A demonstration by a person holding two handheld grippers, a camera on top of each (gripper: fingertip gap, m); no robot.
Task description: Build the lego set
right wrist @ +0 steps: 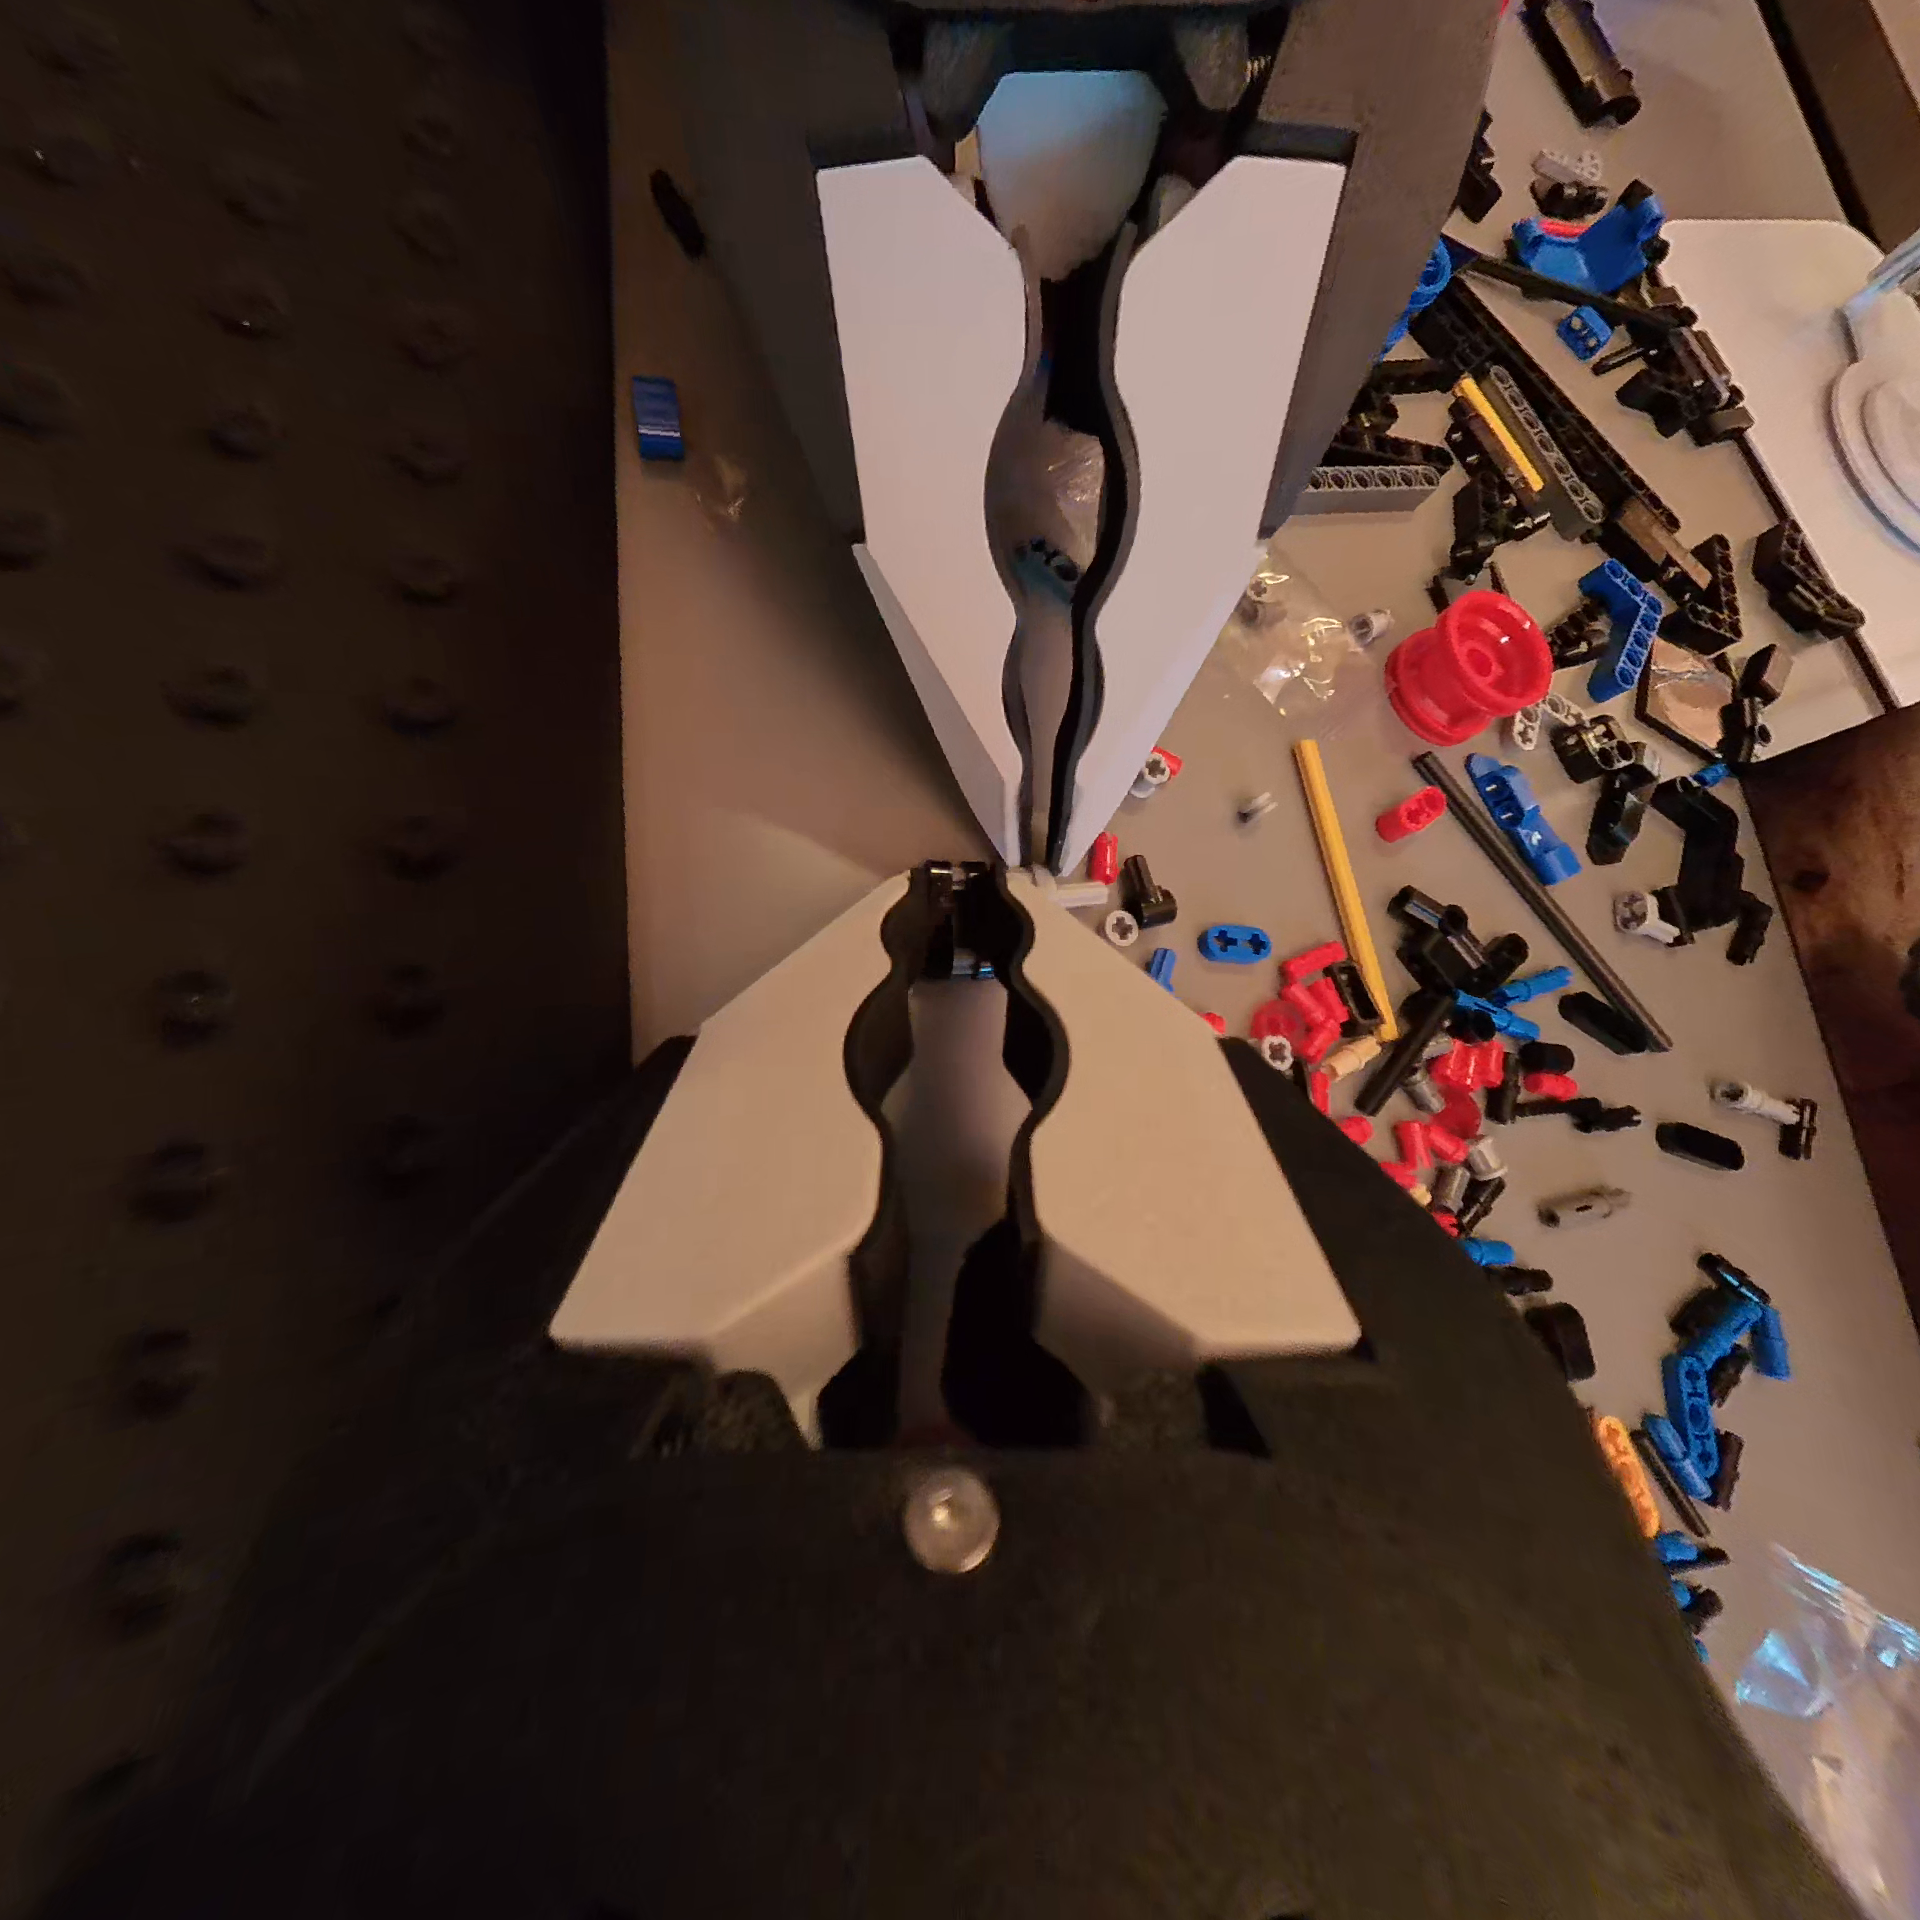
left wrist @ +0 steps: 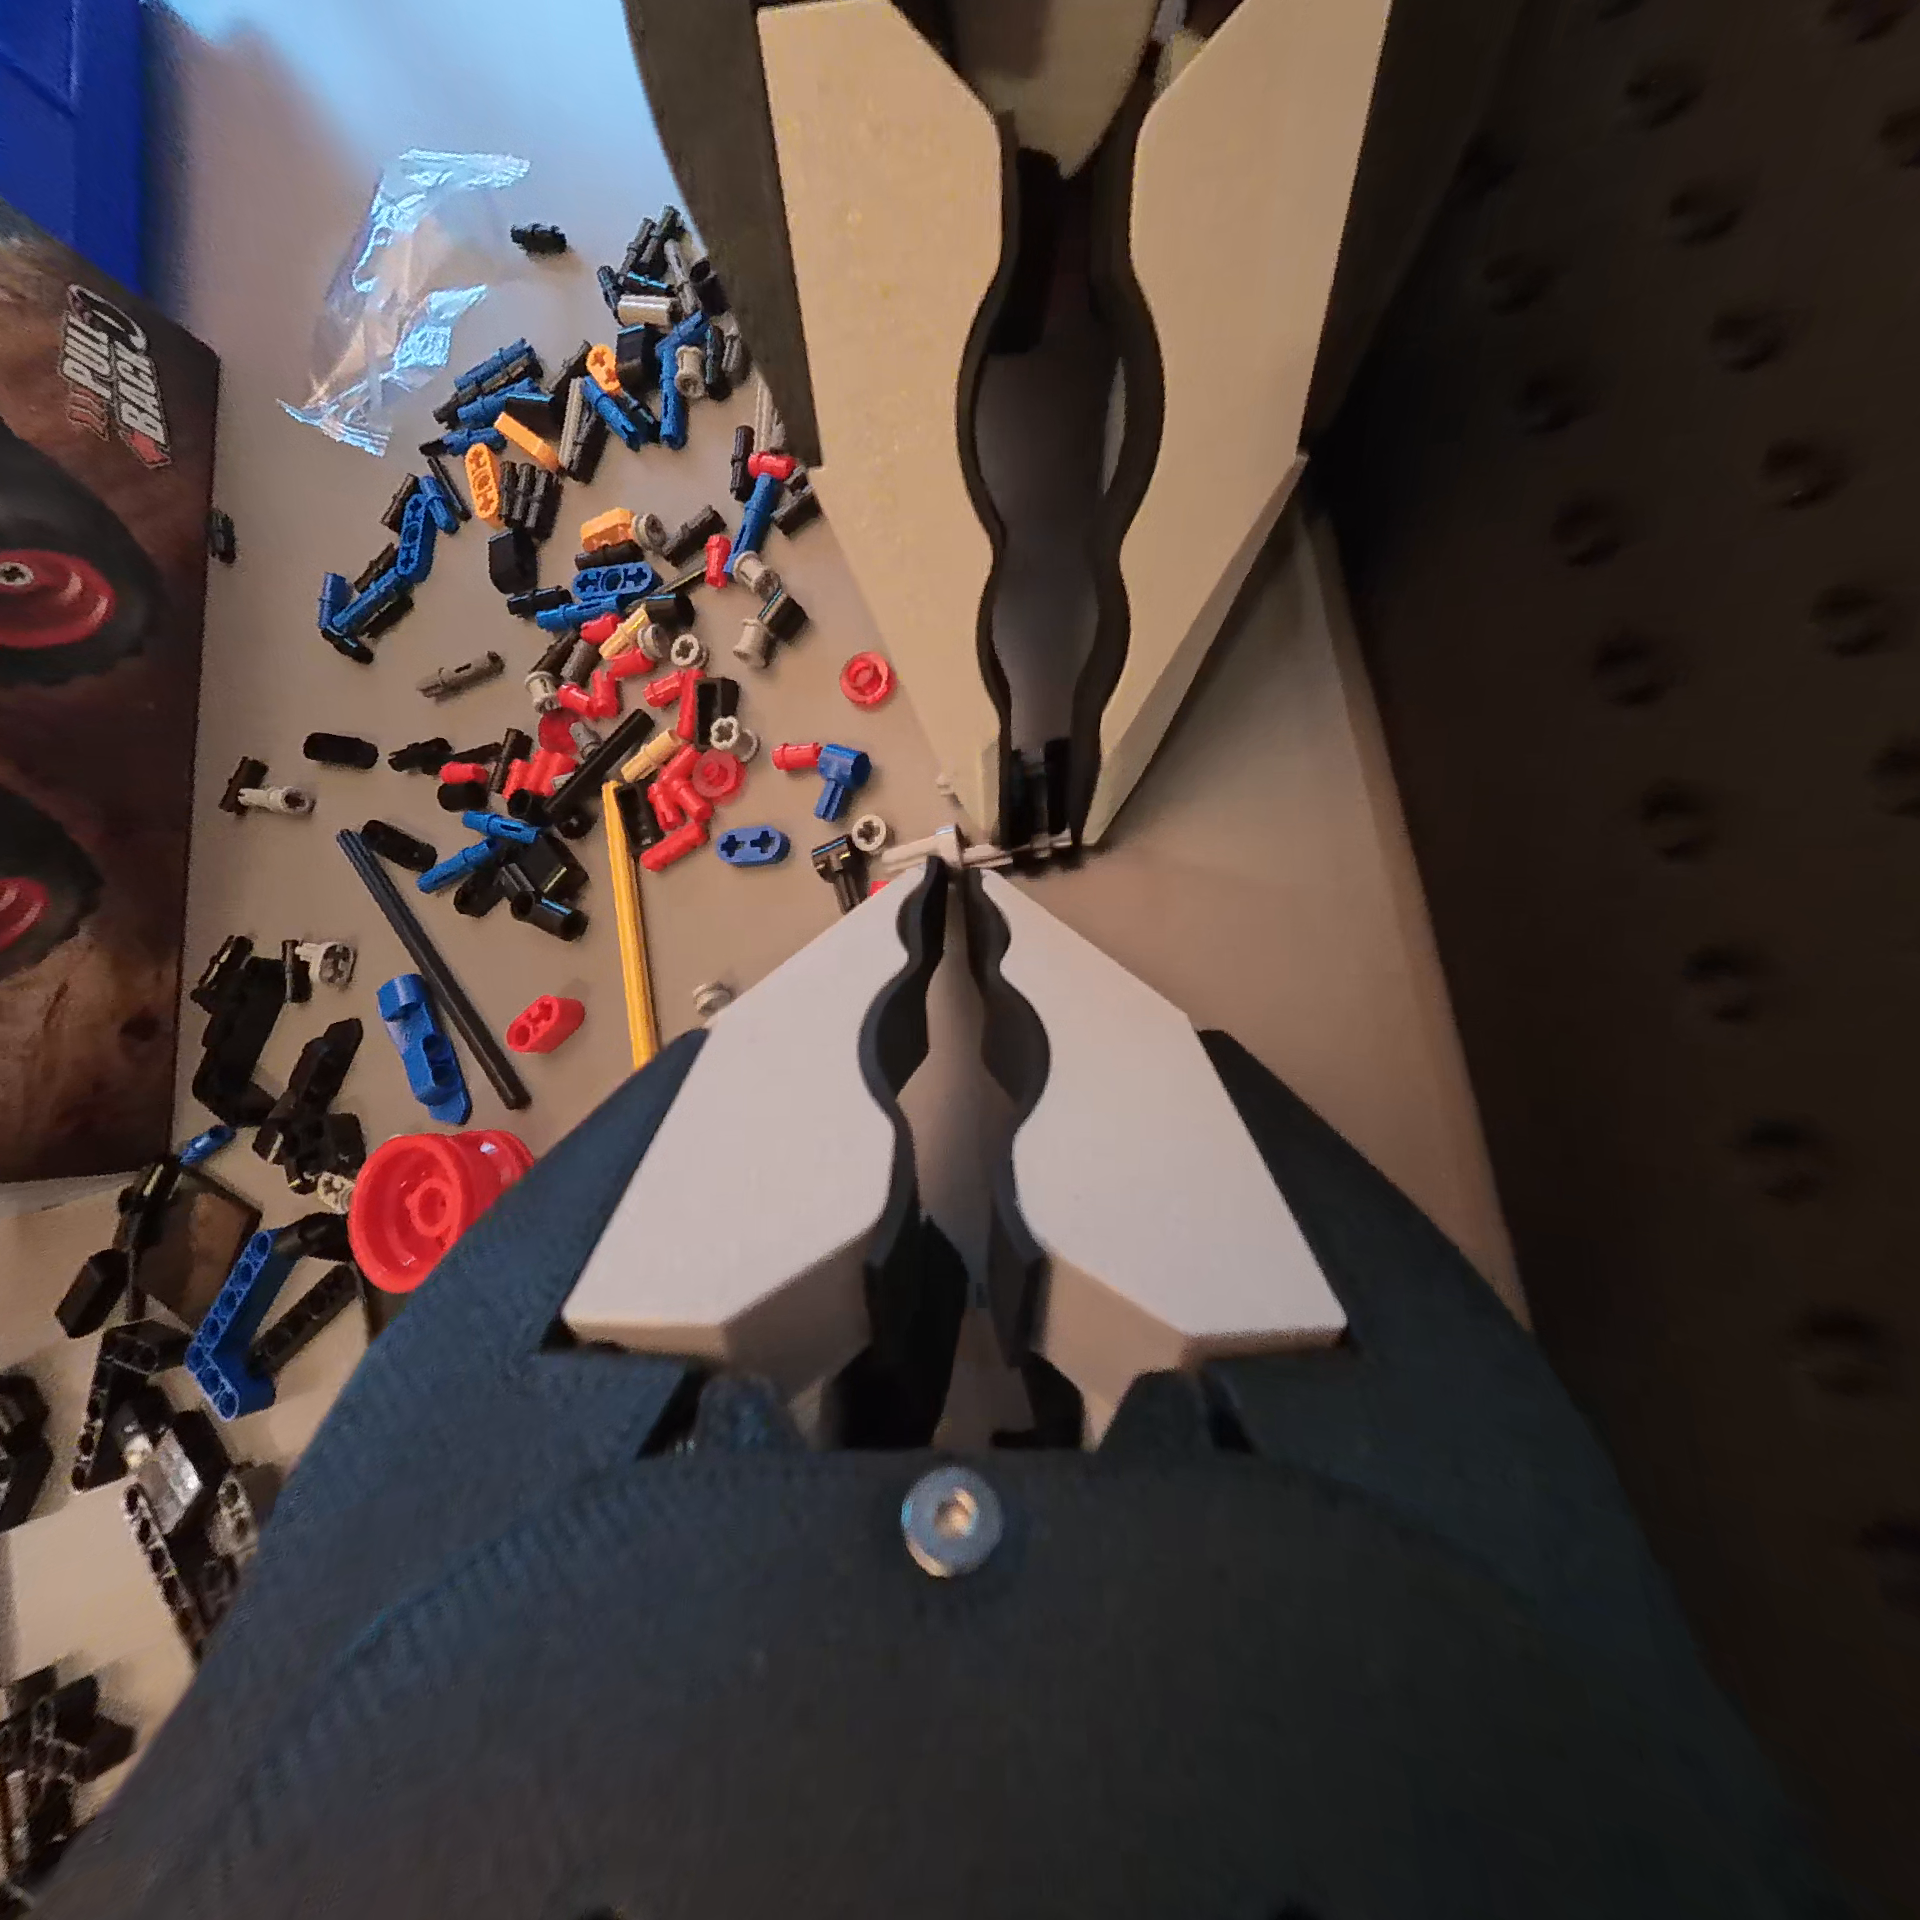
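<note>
My left gripper [left wrist: 958, 881] is shut on a small light grey pin [left wrist: 940, 852], which sticks out sideways at its tips. My right gripper [right wrist: 964, 885] is shut on a small black connector [right wrist: 954, 927]. The two grippers meet tip to tip above the grey table. The right gripper [left wrist: 1039, 831] comes in from the top of the left wrist view with the black connector [left wrist: 1034, 792] between its tips. The left gripper [right wrist: 1039, 847] comes in from the top of the right wrist view, the grey pin [right wrist: 1075, 896] at its tip. The pin and connector touch or nearly touch.
Loose red, blue and black parts [left wrist: 582, 644] lie scattered beside the grippers, with a red wheel hub [left wrist: 426, 1205], a yellow axle [left wrist: 629, 925] and a long black axle [left wrist: 431, 966]. A printed box [left wrist: 83, 727] and a clear bag [left wrist: 405, 301] lie beyond. A dark studded surface [left wrist: 1662, 727] borders the table. Only a small space, under 4 cm, lies between the two pairs of fingers. The left tips stand about 12 centimetres off the red wheel hub [left wrist: 426, 1205]. My right wrist view [right wrist: 1484, 651] looks at it from another angle.
</note>
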